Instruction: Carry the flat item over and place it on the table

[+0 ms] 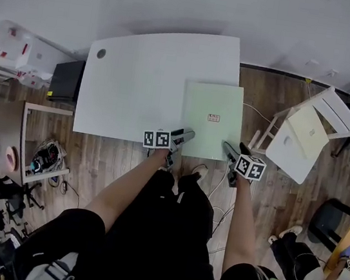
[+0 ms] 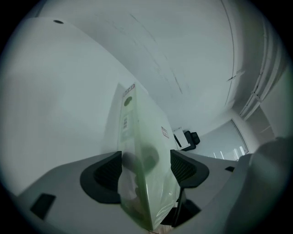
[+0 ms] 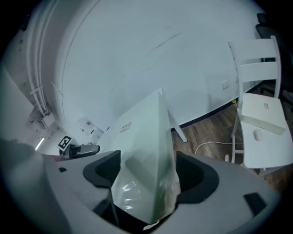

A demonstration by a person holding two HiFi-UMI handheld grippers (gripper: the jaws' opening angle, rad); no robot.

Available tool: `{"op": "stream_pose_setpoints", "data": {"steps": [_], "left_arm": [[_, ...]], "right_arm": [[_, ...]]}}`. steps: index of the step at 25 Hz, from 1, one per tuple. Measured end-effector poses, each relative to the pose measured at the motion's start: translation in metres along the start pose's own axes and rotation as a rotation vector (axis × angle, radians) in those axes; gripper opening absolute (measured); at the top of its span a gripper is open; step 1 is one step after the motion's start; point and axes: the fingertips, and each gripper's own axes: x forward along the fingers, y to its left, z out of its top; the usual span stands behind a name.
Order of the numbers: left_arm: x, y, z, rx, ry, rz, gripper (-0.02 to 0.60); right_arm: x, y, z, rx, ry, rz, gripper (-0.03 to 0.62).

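The flat item (image 1: 212,119) is a pale green slab in clear wrap with a small red label. It lies on the right part of the white table (image 1: 137,85), its near edge at the table's front edge. My left gripper (image 1: 187,135) is at its near left corner. In the left gripper view the flat item (image 2: 142,137) runs between the jaws of the left gripper (image 2: 145,167), with a gap at the right pad. My right gripper (image 1: 229,149) is at the near right corner. There the flat item (image 3: 149,132) fills the span between the pads of the right gripper (image 3: 147,171).
A white chair (image 1: 305,139) with a pale flat piece on its seat stands right of the table, close to my right gripper. A black box (image 1: 67,79) sits off the table's left edge. A cable (image 1: 257,112) trails on the wood floor. Clutter fills the far left.
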Motion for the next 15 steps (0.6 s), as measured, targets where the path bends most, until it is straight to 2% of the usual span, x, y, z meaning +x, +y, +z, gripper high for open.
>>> {"op": "stream_pose_setpoints", "data": {"steps": [3,7,11,13,15], "left_arm": [[0.004,0.004,0.004,-0.016,-0.012,0.014,0.339],[0.008,0.003,0.009,0.001,-0.004,0.008,0.339],[0.006,0.009,0.014,-0.052,-0.015,-0.020,0.339],[-0.002,0.014,0.014,-0.055,-0.029,0.013,0.339],[-0.018,0.016,0.015,-0.015,-0.046,0.051,0.339]], "right_arm": [[0.006,0.003,-0.002,-0.005,0.023,0.007,0.373],[0.009,0.000,0.000,-0.002,0.025,0.001,0.373],[0.009,-0.001,0.001,0.002,0.031,-0.010,0.374],[-0.002,0.000,0.006,-0.005,0.003,-0.036,0.373],[-0.017,0.007,0.014,-0.034,-0.041,-0.052,0.373]]}}
